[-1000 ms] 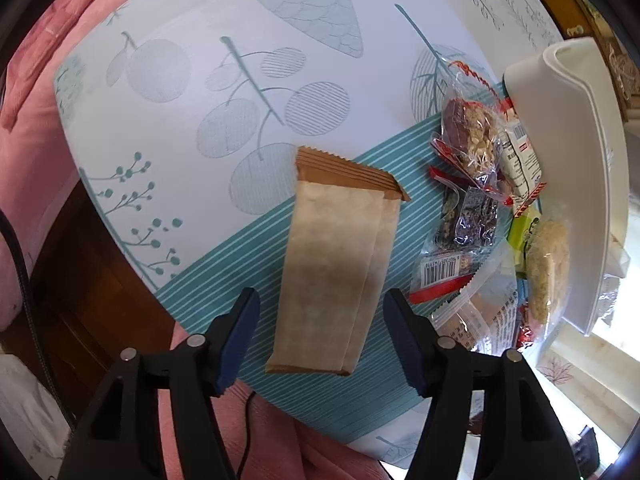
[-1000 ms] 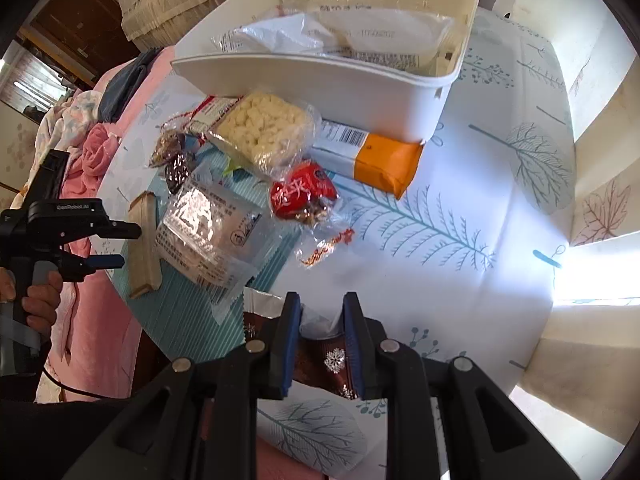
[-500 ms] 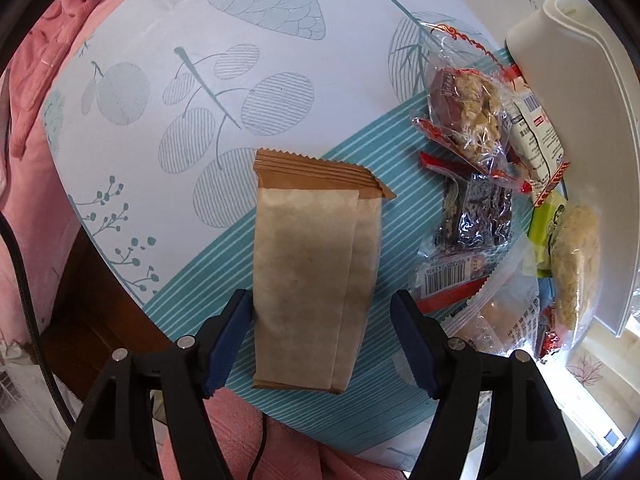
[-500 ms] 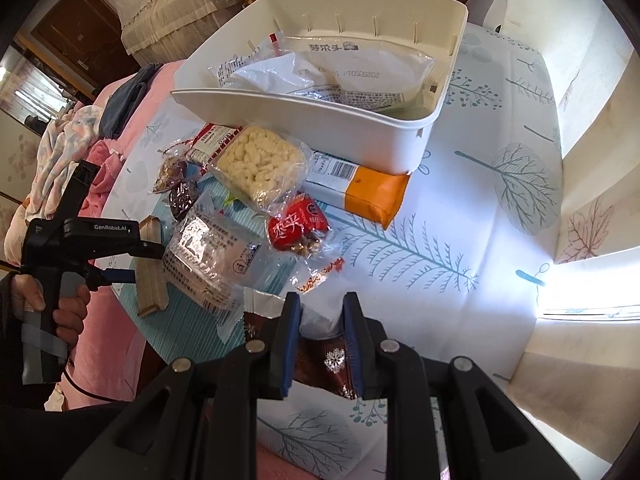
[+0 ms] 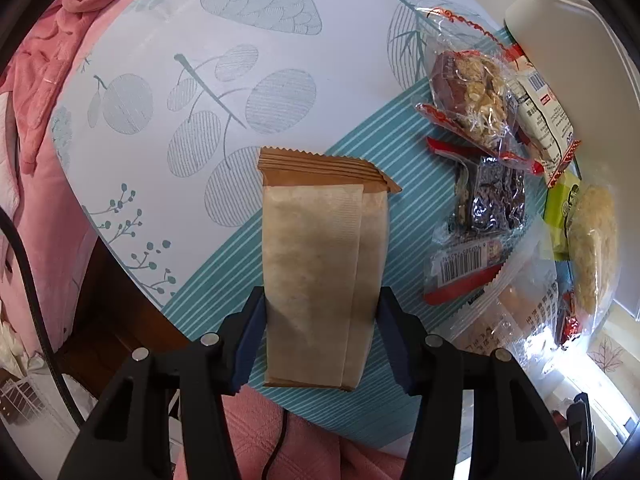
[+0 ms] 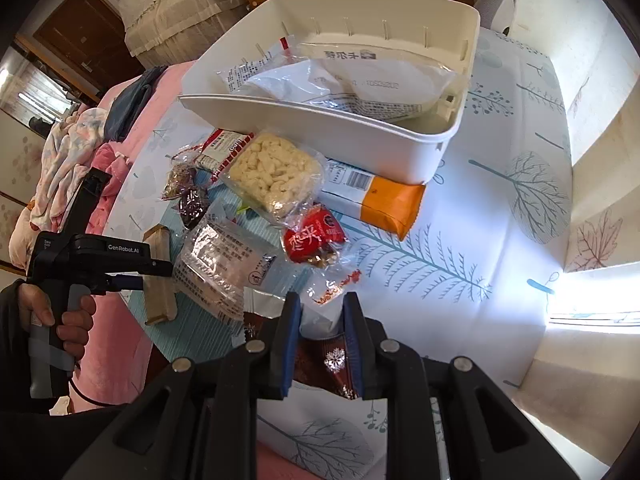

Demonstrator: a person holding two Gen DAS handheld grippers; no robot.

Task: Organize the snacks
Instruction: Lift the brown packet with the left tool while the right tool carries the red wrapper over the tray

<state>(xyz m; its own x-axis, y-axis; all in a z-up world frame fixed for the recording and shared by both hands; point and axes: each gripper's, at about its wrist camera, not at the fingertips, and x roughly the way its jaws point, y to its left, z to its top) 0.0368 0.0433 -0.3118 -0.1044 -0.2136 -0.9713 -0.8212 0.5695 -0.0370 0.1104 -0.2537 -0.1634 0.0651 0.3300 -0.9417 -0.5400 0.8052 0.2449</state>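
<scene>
My left gripper is shut on a brown paper snack packet, both pads against its sides; the packet lies on the table near the edge. The same gripper and packet show in the right wrist view. My right gripper is shut on a dark red and white snack bag and holds it above the table. A white bin stands beyond, with clear-wrapped packets inside.
Loose snacks lie between me and the bin: a puffed rice pack, an orange-ended bar, a red packet, a clear zip bag, dark wrapped sweets. Pink bedding lies past the table edge.
My left gripper has moved forward and its fingers have shut on the brown packet. My right gripper has kept its hold on the bag and risen slightly.
</scene>
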